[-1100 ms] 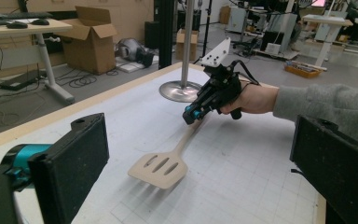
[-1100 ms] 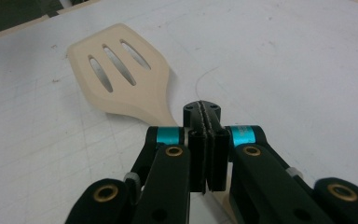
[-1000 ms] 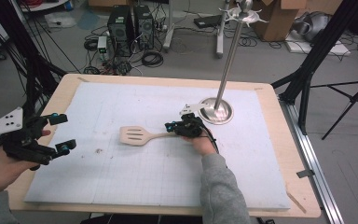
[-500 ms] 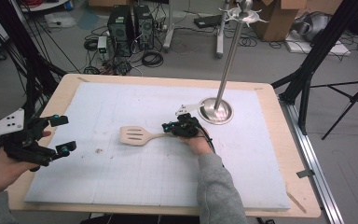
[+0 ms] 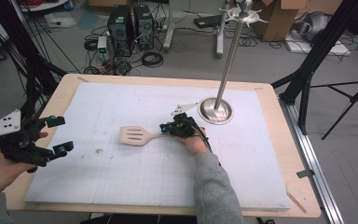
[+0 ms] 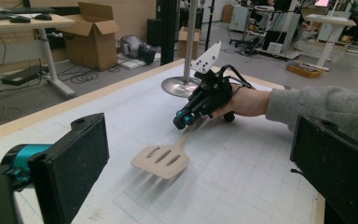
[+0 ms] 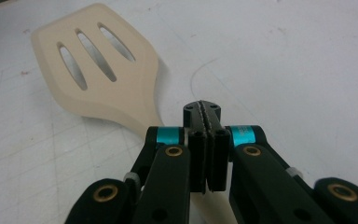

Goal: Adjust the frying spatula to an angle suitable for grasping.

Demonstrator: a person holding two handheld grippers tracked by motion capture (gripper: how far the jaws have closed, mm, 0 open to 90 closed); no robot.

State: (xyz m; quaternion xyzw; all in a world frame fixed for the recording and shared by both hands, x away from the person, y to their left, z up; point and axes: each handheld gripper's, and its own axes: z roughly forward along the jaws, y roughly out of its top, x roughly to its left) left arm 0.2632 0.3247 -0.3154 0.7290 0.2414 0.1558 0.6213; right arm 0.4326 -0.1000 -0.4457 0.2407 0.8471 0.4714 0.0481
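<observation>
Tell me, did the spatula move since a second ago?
Cannot tell. In the high view the spatula lies about as far left of the pole's round base as before, its handle in the right gripper.

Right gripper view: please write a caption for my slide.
Right gripper shut on the handle of a slotted wooden spatula over the white mat.

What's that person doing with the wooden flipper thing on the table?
A person holds a hand-held gripper in each hand. The right hand-held gripper has its jaws shut on the handle of a slotted wooden spatula, whose blade looks lifted a little off the white mat. The left hand-held gripper waits open near the table's left edge, holding nothing. A metal stand with a tall pole is just behind the spatula.
</observation>
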